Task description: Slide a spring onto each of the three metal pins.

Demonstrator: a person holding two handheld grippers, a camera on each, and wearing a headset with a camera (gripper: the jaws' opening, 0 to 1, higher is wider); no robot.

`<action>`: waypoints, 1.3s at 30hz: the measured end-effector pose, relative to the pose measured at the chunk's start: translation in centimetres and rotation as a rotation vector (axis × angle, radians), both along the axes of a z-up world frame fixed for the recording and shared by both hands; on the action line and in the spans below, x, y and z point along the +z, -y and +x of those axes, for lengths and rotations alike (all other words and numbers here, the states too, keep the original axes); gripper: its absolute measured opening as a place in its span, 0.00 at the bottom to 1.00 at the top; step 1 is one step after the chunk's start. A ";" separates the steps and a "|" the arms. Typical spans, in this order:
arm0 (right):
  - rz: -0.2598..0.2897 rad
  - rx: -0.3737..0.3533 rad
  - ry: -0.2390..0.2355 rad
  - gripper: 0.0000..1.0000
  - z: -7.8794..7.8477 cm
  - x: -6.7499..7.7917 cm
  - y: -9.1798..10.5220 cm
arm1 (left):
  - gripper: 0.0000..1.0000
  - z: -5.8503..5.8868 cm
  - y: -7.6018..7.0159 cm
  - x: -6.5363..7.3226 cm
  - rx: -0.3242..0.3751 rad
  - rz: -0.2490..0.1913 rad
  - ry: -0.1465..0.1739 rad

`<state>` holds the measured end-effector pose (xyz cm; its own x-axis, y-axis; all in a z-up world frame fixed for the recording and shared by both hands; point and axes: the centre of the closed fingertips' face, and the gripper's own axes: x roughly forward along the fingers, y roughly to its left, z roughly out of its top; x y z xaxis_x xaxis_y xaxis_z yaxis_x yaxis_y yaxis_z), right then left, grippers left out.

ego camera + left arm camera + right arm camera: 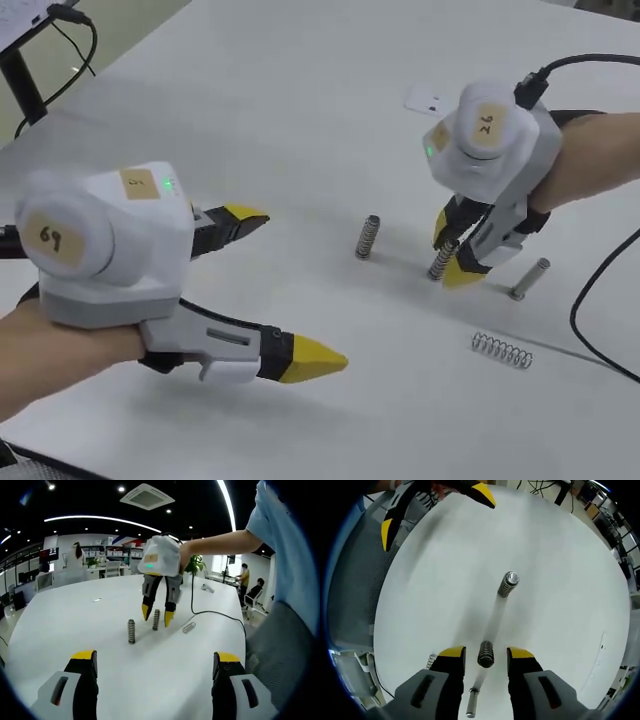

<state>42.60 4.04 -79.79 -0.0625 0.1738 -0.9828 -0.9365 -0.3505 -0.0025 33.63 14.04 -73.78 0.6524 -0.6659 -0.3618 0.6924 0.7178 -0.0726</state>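
On the white table (300, 90), my right tongs (452, 255) point down with their yellow tips on either side of a sprung pin (441, 260). In the right gripper view the jaws stand partly open. A narrow gap shows on each side of the coils, so they flank the pin without pinching it. The sprung pin stands on end between the tips, near their ends.

A second sprung pin (368, 237) stands upright near the first, on the side toward my left tongs (280, 285), and clear of both pairs.

A bare pin (528, 279) lies flat just beside the right tongs, on the side away from the left tongs. In the right gripper view it lies below the gap between the jaws.

A loose spring (501, 350) lies flat near the bare pin, closer to me and not touching it.

My left tongs hang at the near left with jaws spread wide, holding nothing. Their tips are aimed toward the two standing pins and are well apart from them.
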 end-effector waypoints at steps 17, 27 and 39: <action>0.158 -0.100 -0.021 0.72 -0.2 0.5 -1.4 | 0.94 -0.1 0.3 0.1 -0.004 -0.008 0.001; 0.267 -0.180 -0.016 0.75 -0.1 1.6 -1.2 | 0.94 -0.2 0.4 0.2 -0.002 -0.020 -0.002; 0.406 -0.302 -0.017 0.76 -0.7 3.9 0.0 | 0.93 0.3 0.9 0.7 -0.029 -0.009 0.004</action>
<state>41.90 4.02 -75.92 0.0341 0.5549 -0.8312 -0.9971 -0.0375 -0.0660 33.98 13.19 -73.07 0.6346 -0.6876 -0.3530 0.7130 0.6970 -0.0760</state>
